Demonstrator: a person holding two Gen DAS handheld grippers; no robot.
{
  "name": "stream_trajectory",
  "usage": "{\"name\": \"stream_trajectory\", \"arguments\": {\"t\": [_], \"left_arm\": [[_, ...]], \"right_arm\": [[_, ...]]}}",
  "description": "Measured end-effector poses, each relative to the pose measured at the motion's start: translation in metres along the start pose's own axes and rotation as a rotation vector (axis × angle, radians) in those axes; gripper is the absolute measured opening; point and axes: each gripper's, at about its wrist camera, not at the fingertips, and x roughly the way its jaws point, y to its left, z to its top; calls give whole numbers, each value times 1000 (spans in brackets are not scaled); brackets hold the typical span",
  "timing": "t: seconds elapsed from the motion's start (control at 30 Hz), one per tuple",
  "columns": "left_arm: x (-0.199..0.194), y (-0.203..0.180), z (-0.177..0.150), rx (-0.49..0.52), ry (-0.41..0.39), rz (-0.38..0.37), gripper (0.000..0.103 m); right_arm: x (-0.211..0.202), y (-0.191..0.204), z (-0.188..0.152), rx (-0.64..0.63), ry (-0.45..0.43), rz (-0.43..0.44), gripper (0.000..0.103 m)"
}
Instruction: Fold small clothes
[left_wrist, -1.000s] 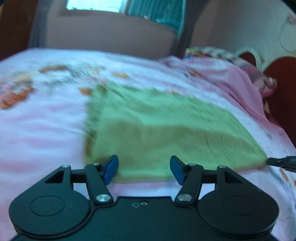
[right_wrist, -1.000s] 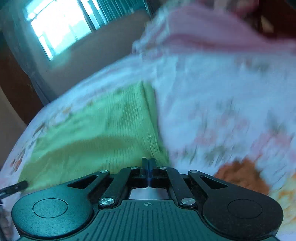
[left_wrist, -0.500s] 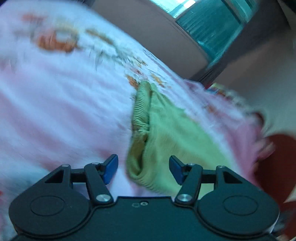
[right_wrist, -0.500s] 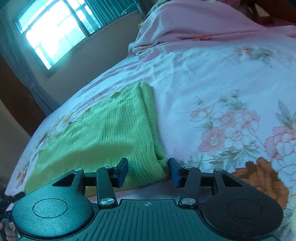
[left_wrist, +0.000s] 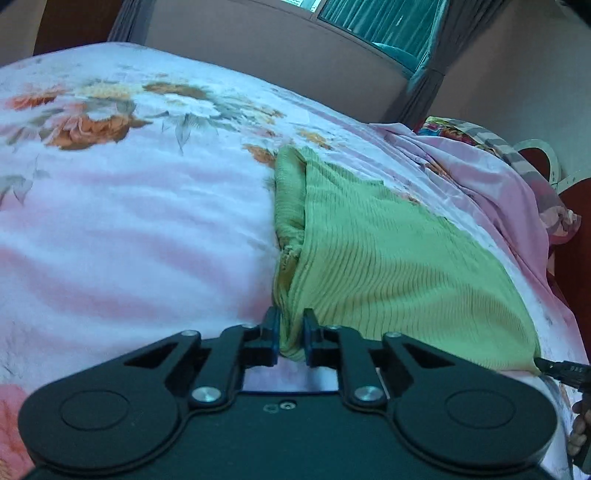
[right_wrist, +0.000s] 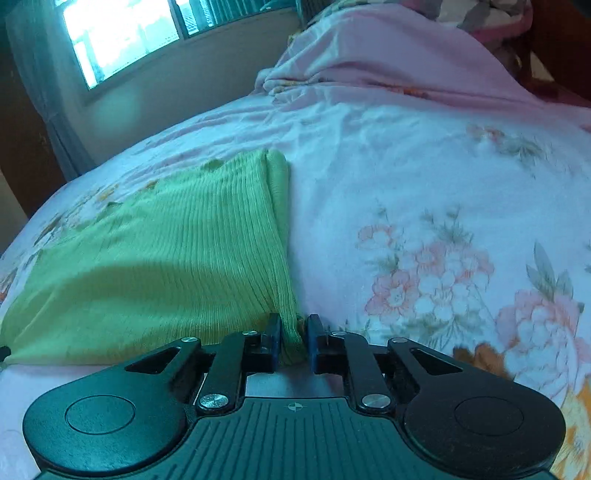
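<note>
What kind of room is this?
Most likely a bedroom: a floral bedspread covers a bed, a curtained window sits behind it, and a green knit garment lies on top.

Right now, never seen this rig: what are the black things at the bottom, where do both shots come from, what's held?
No robot here: a person holds a two-finger gripper in each hand, each with a fisheye camera looking along its fingers. The black shapes are the grippers themselves. One picture is from the left gripper, the other from the right gripper. A green ribbed garment lies flat on a pink floral bedspread, with a rumpled pink sheet behind it. Each gripper is shut on a near corner of the garment, one at each end of its near edge. The right gripper's tip shows in the left view.
</note>
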Motion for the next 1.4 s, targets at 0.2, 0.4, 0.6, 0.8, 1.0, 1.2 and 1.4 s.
{"name": "stream_trajectory", "arguments": {"t": [0.2,0.4,0.6,0.8,1.0,1.2,1.4], "left_arm": [[-28,-55,22,188,-227,87,80],[43,-135,20,350,-123,24,79],[91,-130,0,362,-18,105,81],[73,-137,5,377,-67,84,81],[92,-137,-5,403,-34,113,84],[92,-139,-4,415,-37,116,85],[75,-138,0,461,-27,118,87]], "right_arm": [[-29,34,17,-98,-178,13,41],[26,122,24,-243,-136,114,40],[75,140,3,-313,-63,48,41],[52,149,9,-287,-172,94,41],[84,163,2,-322,-83,57,41],[84,157,-1,-313,-100,69,43],[64,149,-4,-279,-164,86,47]]}}
